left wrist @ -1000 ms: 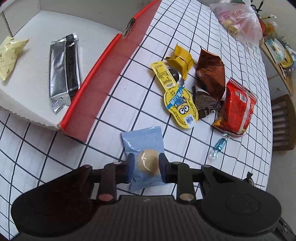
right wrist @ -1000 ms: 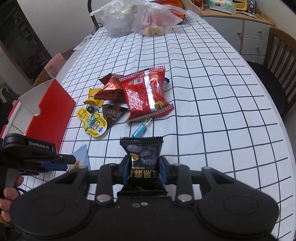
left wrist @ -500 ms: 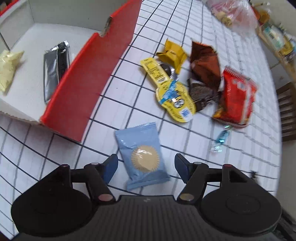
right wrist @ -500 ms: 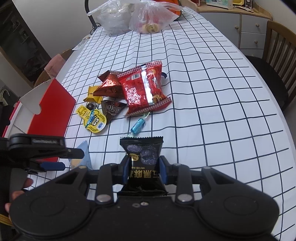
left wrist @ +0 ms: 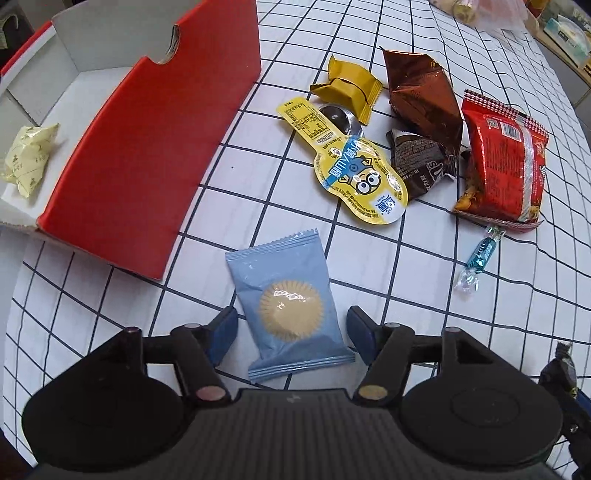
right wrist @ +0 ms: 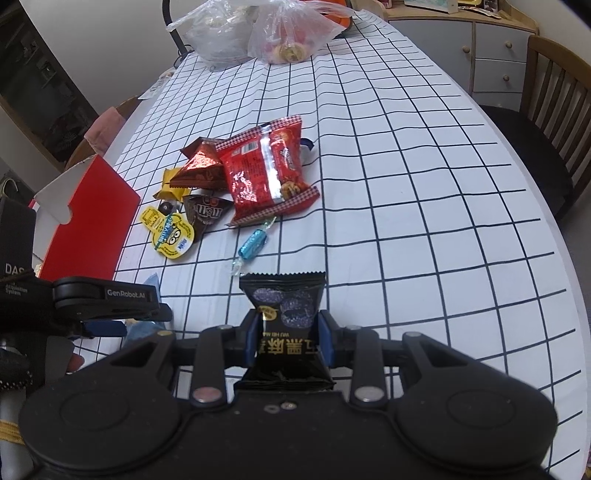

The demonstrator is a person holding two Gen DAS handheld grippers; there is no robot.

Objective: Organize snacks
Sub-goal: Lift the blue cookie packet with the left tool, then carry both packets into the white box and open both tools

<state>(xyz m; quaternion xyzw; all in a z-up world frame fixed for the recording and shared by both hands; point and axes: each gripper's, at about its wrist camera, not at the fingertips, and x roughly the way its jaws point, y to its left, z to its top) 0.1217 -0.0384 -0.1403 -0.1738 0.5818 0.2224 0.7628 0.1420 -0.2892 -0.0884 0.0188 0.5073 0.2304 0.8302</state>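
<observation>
A light-blue snack packet [left wrist: 291, 306] lies flat on the checked tablecloth. My left gripper [left wrist: 291, 328] straddles it from above. Its jaws are closing, and the pads stand just clear of the packet's sides. My right gripper [right wrist: 286, 328] is shut on a black snack packet [right wrist: 284, 302], held upright above the table. A red-and-white cardboard box [left wrist: 147, 147] lies open at the left with a pale yellow packet [left wrist: 27, 158] inside. Loose snacks lie beyond: a yellow jelly cup [left wrist: 354, 177], a gold packet [left wrist: 349, 86], a brown foil bag [left wrist: 424, 92], a dark chocolate bag [left wrist: 421, 162], a red packet [left wrist: 506, 166] and a blue wrapped candy [left wrist: 480, 254].
Two filled plastic bags [right wrist: 258, 33] sit at the table's far end. A wooden chair [right wrist: 554, 110] and a grey cabinet [right wrist: 480, 48] stand past the table's right edge. A hand [right wrist: 74, 363] shows at the lower left of the right wrist view.
The left jaws, shut on the blue packet a second ago, have let it go and spread apart. The left view has swung toward the loose snacks. The right gripper keeps its hold.
</observation>
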